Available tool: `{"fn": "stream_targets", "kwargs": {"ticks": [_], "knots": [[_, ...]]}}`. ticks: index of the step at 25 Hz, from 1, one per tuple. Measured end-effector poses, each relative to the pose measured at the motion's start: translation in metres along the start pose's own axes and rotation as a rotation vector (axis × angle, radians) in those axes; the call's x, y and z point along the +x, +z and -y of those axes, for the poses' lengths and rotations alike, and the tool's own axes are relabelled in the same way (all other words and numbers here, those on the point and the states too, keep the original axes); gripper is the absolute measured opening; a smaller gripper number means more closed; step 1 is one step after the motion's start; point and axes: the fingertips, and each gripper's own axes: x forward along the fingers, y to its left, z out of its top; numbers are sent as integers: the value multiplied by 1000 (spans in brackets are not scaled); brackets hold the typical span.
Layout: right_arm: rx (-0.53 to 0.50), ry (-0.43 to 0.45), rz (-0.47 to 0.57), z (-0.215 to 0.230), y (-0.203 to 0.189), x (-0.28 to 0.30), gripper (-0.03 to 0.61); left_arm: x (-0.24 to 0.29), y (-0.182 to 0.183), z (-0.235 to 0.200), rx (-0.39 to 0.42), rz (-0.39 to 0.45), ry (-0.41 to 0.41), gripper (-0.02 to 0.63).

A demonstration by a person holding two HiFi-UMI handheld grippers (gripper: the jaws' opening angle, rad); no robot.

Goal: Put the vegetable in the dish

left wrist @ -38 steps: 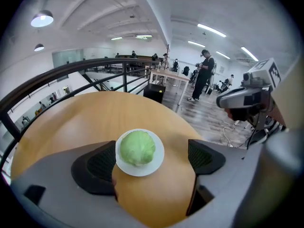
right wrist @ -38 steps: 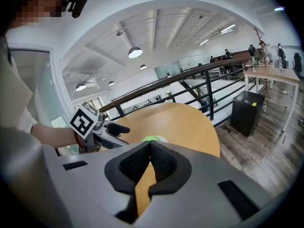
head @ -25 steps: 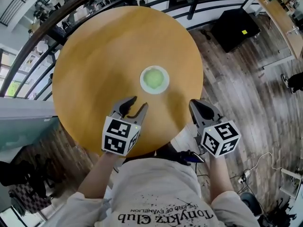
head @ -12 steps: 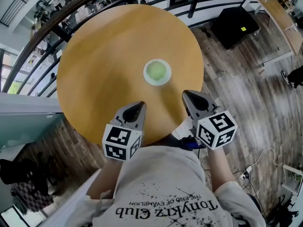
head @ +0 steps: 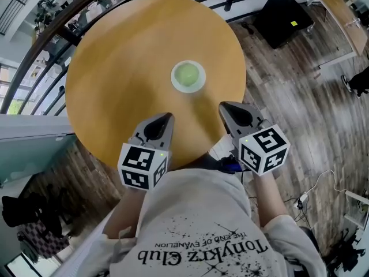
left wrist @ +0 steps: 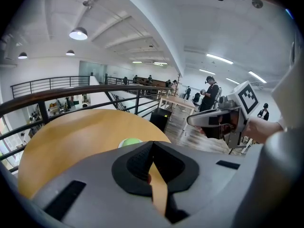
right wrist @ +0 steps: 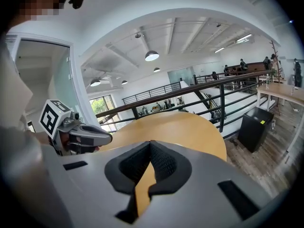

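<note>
A light green vegetable lies in a small white dish near the middle of the round wooden table. My left gripper hovers over the table's near edge, short of the dish, shut with nothing between its jaws. My right gripper is at the near right edge, also shut and empty. In the left gripper view the dish peeks just over the closed jaws, and the right gripper shows at the right. The right gripper view shows the left gripper beside bare tabletop.
A dark metal railing curves round the far side of the table. A black box stands on the wooden floor at the upper right. The person's torso in a light shirt is right behind both grippers.
The left gripper's jaws have gone from open to shut, with nothing in them. Both grippers have drawn back toward the table's near edge. The vegetable stays in the dish.
</note>
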Motion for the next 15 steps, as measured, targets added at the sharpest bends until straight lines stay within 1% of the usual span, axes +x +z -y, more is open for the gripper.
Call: {"fn": "stream_targets", "kwargs": {"ticks": [4, 9, 15], "knots": [[6, -3, -5, 0, -3, -1, 15, 1, 2, 4, 9, -5, -17, 23], [8, 0, -10, 1, -6, 3, 15, 4, -4, 6, 14, -26, -36, 23], [3, 6, -14, -3, -7, 12, 15, 3, -7, -3, 8, -32, -34, 23]]}}
